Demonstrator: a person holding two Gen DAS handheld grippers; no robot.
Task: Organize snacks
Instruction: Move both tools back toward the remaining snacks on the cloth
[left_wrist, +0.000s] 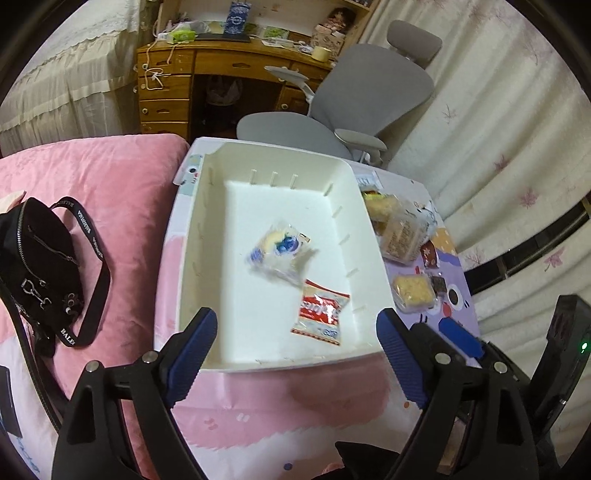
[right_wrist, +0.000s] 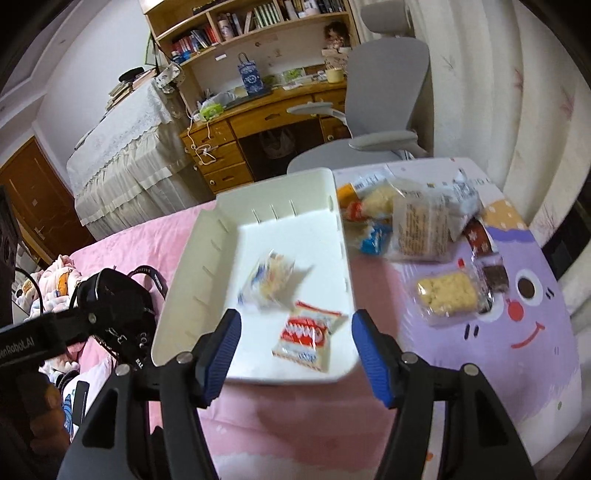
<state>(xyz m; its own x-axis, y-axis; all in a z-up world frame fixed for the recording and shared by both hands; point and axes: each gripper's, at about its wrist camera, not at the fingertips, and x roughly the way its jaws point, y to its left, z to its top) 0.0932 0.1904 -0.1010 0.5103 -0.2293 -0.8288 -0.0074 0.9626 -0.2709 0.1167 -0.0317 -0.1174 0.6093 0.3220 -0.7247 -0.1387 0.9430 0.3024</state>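
With two packets (left_wrist: 282, 254) already lying in the white bin (left_wrist: 192, 258), both the left gripper (left_wrist: 295, 350) and right gripper (right_wrist: 295, 350) hover empty with jaws apart, so next probably comes fetching another snack from the pile (right_wrist: 421, 229) right of it.

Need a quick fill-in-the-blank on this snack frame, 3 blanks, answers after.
1. The white bin holds ___ snack packets.
2. The red-and-white packet lies ___ the bin.
3. Left of the bin, a ___ bag lies on the pink cover.

Missing words: two; inside; black
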